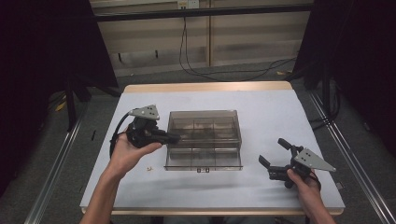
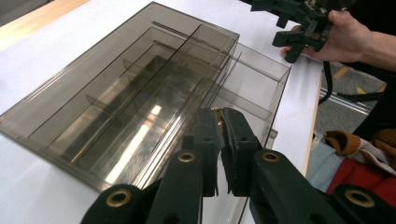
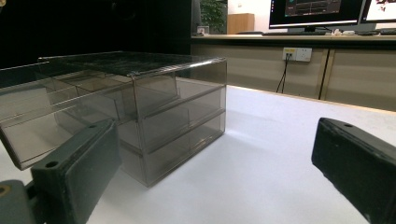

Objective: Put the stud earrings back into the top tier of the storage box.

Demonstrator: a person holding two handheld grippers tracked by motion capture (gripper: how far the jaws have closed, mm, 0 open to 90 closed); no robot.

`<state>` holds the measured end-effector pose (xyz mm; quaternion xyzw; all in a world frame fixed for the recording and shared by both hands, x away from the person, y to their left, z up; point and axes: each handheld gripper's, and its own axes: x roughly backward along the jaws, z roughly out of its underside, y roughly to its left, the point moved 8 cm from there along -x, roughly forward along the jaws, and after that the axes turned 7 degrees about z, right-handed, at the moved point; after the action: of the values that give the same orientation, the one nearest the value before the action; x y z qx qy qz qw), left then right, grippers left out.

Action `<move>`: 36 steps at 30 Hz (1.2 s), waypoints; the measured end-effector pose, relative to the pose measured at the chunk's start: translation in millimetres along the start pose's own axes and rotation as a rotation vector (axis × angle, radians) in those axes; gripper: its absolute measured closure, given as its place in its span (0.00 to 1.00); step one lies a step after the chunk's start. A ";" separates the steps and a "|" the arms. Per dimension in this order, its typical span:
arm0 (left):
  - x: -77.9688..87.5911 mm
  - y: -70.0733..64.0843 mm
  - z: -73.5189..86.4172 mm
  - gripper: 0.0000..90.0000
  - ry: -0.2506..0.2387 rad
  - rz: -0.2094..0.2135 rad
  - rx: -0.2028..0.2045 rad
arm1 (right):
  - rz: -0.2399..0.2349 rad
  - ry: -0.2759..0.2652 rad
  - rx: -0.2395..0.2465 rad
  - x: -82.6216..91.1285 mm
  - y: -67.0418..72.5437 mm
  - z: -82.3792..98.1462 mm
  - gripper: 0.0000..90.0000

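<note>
At the centre of the white table (image 1: 261, 112) stands a smoky transparent plastic drawer box (image 1: 204, 122), the left gripper (image 1: 173, 138) at its nine o'clock nipping something small and brassy, the right gripper (image 1: 273, 152) gaping empty at four o'clock.

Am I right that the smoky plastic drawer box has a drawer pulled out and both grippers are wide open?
Not quite. The drawer box does have a drawer pulled out, but only the right gripper is open. The left gripper has its fingers nearly closed on something small and brassy, as the left gripper view shows.

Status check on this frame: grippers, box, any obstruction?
Left gripper shut on a small brass piece over the open drawer. Right gripper open, clear of the box. Nothing in the way.
</note>
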<state>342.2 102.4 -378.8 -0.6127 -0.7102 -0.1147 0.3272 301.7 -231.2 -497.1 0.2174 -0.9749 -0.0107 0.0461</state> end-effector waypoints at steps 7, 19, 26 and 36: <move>-21.7 0.3 -11.3 0.95 0.098 0.013 -0.045 | -0.001 -0.001 0.000 -0.3 0.2 -0.1 0.01; -72.3 -6.5 -16.4 0.95 0.333 0.048 -0.064 | 0.000 -0.002 0.001 0.1 0.1 -0.1 0.01; -92.3 -6.7 -9.5 0.95 0.494 0.070 -0.082 | -0.004 -0.002 0.001 0.2 0.0 0.1 0.01; -111.2 -7.0 5.2 0.95 0.617 0.048 -0.078 | -0.002 -0.002 0.001 0.4 -0.1 0.0 0.01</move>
<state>337.8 15.3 -448.4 -0.5776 -0.5577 -0.3148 0.5063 301.4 -231.4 -497.1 0.2186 -0.9747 -0.0105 0.0452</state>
